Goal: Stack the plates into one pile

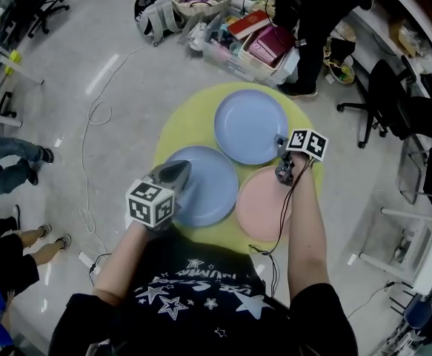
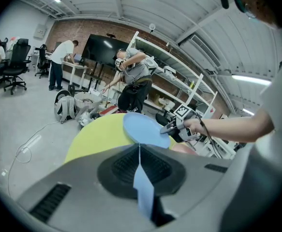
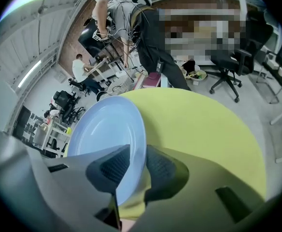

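Three plates lie on the round yellow table. My left gripper is shut on the near rim of the blue plate at the front left. In the left gripper view that rim shows as a thin blue sliver pinched between the pads. The far blue plate has my right gripper at its right rim. In the right gripper view the jaws straddle this plate's rim with a gap, so they are open. The pink plate lies flat at the front right, under my right hand.
Behind the table stand plastic crates of clutter and a person. An office chair is at the right. A cable runs over the floor at the left, where other people's feet show.
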`<state>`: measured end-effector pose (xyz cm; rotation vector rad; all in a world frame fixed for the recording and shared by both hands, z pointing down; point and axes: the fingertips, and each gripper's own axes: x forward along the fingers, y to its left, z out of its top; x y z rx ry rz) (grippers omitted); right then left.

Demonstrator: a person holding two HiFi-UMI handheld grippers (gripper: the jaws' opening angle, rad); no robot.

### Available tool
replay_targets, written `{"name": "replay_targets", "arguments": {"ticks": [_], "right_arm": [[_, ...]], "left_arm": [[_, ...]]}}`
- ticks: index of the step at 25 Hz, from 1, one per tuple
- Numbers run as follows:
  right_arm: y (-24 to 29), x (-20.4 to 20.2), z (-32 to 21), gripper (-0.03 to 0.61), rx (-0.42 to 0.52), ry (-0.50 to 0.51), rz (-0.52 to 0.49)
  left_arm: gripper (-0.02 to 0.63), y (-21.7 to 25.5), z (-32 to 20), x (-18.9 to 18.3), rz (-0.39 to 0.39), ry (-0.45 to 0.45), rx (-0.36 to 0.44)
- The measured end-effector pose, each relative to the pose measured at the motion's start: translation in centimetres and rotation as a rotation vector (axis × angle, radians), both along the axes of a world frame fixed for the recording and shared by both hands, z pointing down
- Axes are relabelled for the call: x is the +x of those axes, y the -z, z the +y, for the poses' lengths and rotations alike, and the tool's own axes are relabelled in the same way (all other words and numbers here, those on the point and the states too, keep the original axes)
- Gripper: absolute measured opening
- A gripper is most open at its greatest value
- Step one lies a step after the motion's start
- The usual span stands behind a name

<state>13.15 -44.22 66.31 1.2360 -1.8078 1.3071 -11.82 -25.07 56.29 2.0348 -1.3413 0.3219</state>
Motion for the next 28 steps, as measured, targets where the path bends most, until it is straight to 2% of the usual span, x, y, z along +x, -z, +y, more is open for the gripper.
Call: {"name": "replay_targets", "arguments": {"ticks": [3,7,17,28], "right_arm": [[-0.4,0.5,0.0,0.048,-0.002,0.004,0.033],[-0.3,0.6,0.0,0.041,-0.003,0.004,0.009],[1.9,0.0,0.1,0.026,0.081,-0.056,-0.092],[4.1,1.3,1.5,0.026,0.139,-0.164,-0.229]], "left_arm": [[0.02,-0.2,0.1,-0.1,0.001,0.001,-0.002],[0.02,-0.5,0.2,0.0,0.0,-0.003,-0.008],[0.02,0.0,0.4,0.1,-0.013,-0.004,0.001],[0.02,0.6,1.5,0.6,-0.023,0.004,0.006]]}}
